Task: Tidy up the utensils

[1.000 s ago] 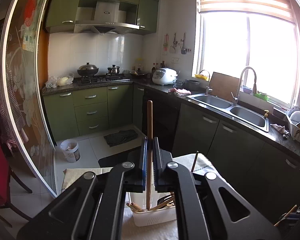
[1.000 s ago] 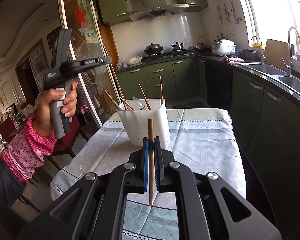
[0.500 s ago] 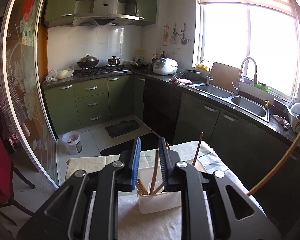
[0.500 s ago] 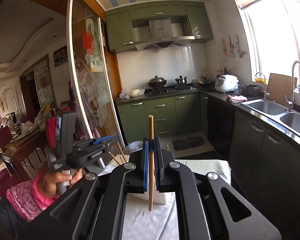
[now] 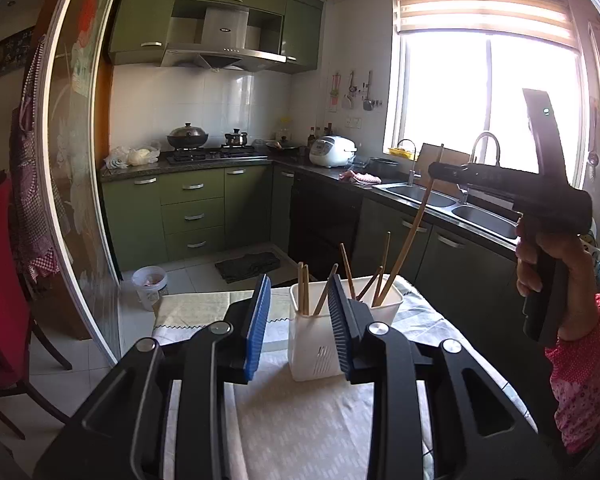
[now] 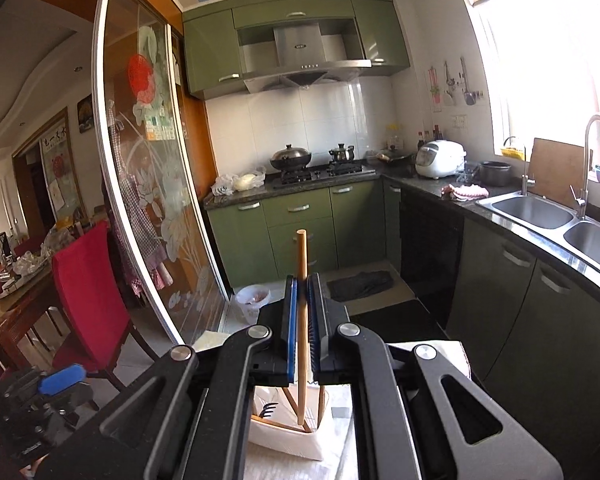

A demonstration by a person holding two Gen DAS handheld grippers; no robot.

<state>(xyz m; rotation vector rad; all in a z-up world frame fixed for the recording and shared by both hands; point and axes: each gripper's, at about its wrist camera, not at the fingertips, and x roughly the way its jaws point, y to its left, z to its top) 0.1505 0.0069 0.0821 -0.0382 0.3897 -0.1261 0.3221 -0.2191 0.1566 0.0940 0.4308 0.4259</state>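
Note:
A white plastic utensil holder [image 5: 332, 336] stands on the cloth-covered table [image 5: 300, 420] and holds several wooden chopsticks [image 5: 306, 288]. My left gripper [image 5: 298, 320] is open and empty, just in front of the holder. My right gripper [image 6: 304, 320] is shut on a wooden chopstick [image 6: 302, 256] and holds it upright above the holder [image 6: 292, 436], its lower end inside the holder. In the left wrist view the right gripper [image 5: 434, 170] is seen up right, with that chopstick [image 5: 408, 240] slanting down into the holder.
Green kitchen cabinets and a dark counter with a double sink [image 5: 452, 204] run along the right. A stove with pots [image 5: 204, 148] is at the back. A glass sliding door [image 6: 148, 200] and red chairs [image 6: 88, 292] stand at the left.
My left gripper let go of its chopstick into the holder, opened wide and pulled back. My right gripper carried its chopstick over the holder and lowered its end in.

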